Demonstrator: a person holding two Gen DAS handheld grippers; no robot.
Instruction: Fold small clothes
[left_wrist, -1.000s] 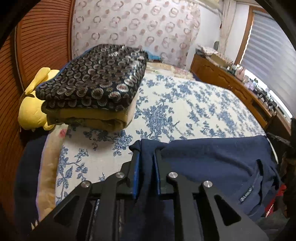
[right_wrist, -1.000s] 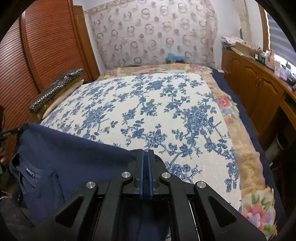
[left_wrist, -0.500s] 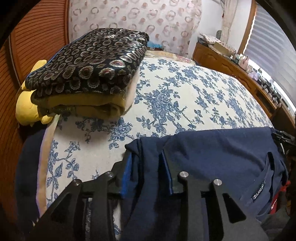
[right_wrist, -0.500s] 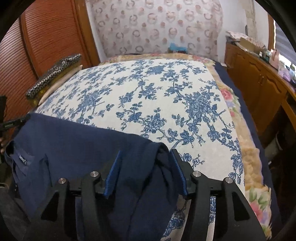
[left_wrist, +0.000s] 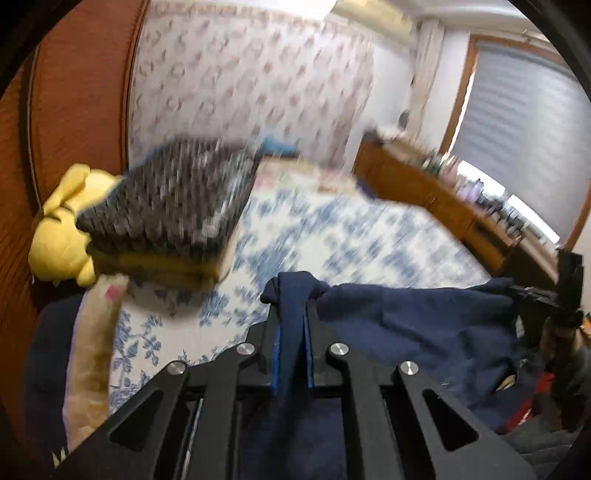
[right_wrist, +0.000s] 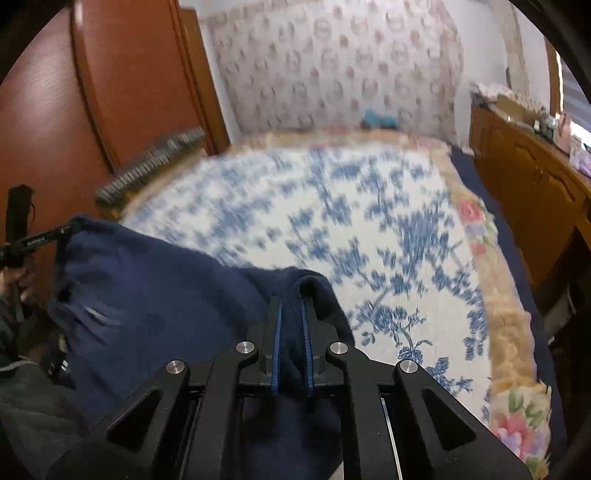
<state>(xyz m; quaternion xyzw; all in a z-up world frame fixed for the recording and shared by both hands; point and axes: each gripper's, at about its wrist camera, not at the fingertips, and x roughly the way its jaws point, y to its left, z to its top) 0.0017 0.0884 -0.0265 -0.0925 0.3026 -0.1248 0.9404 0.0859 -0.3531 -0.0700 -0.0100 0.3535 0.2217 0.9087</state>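
A navy blue garment (left_wrist: 424, 325) hangs stretched between both grippers above the near edge of the bed. My left gripper (left_wrist: 291, 295) is closing its jaws on a bunched corner of it, and the blue pads press the cloth. My right gripper (right_wrist: 291, 299) is closing the same way on a fold at the other corner of the navy garment (right_wrist: 166, 295). Each gripper also appears in the other's view: the right gripper (left_wrist: 535, 291) at the far right, the left gripper (right_wrist: 40, 238) at the far left. Both views are motion-blurred.
The bed (right_wrist: 332, 221) has a blue floral cover with a peach border. A stack of folded clothes (left_wrist: 166, 210) lies at its left side beside a yellow plush toy (left_wrist: 62, 236). A wooden wardrobe (right_wrist: 92, 110) stands on the left, a wooden cabinet (right_wrist: 535, 192) on the right.
Both grippers spread their jaws half a second ago and have closed again on thicker bunches of the navy garment. Both have risen, lifting the cloth's edge off the bed.
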